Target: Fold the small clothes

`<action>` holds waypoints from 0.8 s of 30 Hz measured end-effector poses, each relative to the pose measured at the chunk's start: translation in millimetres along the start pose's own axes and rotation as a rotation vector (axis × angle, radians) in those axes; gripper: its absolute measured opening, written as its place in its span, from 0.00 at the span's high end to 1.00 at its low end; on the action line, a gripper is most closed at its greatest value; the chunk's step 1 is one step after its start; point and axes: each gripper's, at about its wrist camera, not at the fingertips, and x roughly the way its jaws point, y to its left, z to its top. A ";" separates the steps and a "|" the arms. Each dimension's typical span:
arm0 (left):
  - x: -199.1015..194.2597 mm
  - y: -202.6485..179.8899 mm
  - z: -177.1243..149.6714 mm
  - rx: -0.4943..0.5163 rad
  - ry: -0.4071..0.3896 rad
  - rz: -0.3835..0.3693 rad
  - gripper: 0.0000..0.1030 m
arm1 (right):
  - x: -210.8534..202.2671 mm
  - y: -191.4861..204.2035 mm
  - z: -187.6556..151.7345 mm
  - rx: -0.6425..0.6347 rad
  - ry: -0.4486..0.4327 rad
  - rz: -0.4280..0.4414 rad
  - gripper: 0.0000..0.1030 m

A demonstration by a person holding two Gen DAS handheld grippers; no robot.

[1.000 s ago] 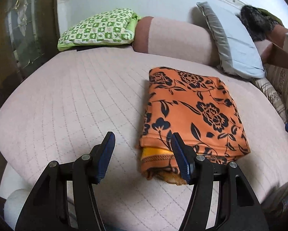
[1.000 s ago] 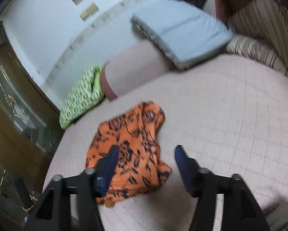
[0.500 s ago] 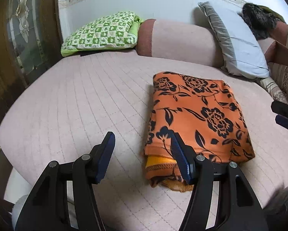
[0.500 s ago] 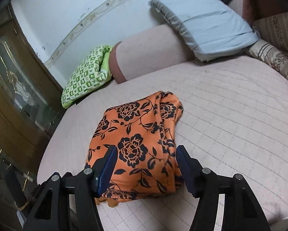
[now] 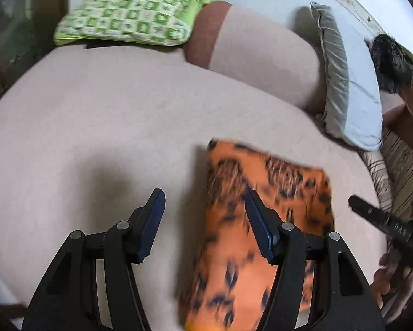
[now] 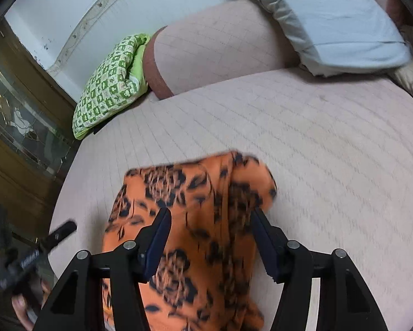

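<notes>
**Both grippers over folded garment, nothing held**

Orange floral garment lies as a folded bundle on the pink quilted bed, near its front edge, well apart from the green checked pillow and grey pillow at the head. Both views motion-blurred.

Left gripper: jaws apart, empty; right finger over the bundle's left edge. Right gripper: jaws apart, empty, straddling the cloth from above.

Risks, judged:
- Pinching only the top layer would peel the fold open when lifted.
- Uneven grabs by the two sides could skew or twist the bundle.
- Bundle sits close to the front edge; a drag could pull it off.
</notes>
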 end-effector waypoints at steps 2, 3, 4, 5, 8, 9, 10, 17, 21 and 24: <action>31.7 -1.0 19.7 -0.019 0.063 -0.060 0.41 | 12.9 -5.1 14.3 0.013 0.020 0.019 0.49; 49.2 0.9 24.8 -0.042 0.097 -0.093 0.41 | 21.9 -8.0 20.2 0.020 0.035 0.037 0.51; 66.3 4.1 26.8 -0.064 0.129 -0.127 0.41 | 30.7 -11.2 23.7 0.029 0.050 0.052 0.53; 76.3 6.0 25.0 -0.075 0.150 -0.147 0.41 | 38.4 -14.2 25.3 0.036 0.063 0.060 0.55; 100.6 16.2 16.6 -0.149 0.234 -0.178 0.42 | 58.8 -28.2 24.1 0.065 0.087 0.067 0.62; 101.9 17.1 16.3 -0.155 0.235 -0.206 0.42 | 64.2 -32.1 23.6 0.078 0.091 0.063 0.65; 103.5 17.0 16.9 -0.153 0.245 -0.204 0.42 | 68.4 -33.7 24.5 0.085 0.099 0.064 0.70; 81.0 -9.1 17.8 0.004 0.149 -0.176 0.83 | 41.4 -24.1 28.7 0.067 0.050 0.059 0.95; 102.5 -6.4 12.0 0.025 0.177 -0.086 0.83 | 61.8 -22.1 25.7 -0.007 0.089 -0.111 0.95; 99.9 -6.1 7.7 0.035 0.166 -0.063 0.78 | 85.4 -32.4 13.5 0.013 0.134 -0.115 0.95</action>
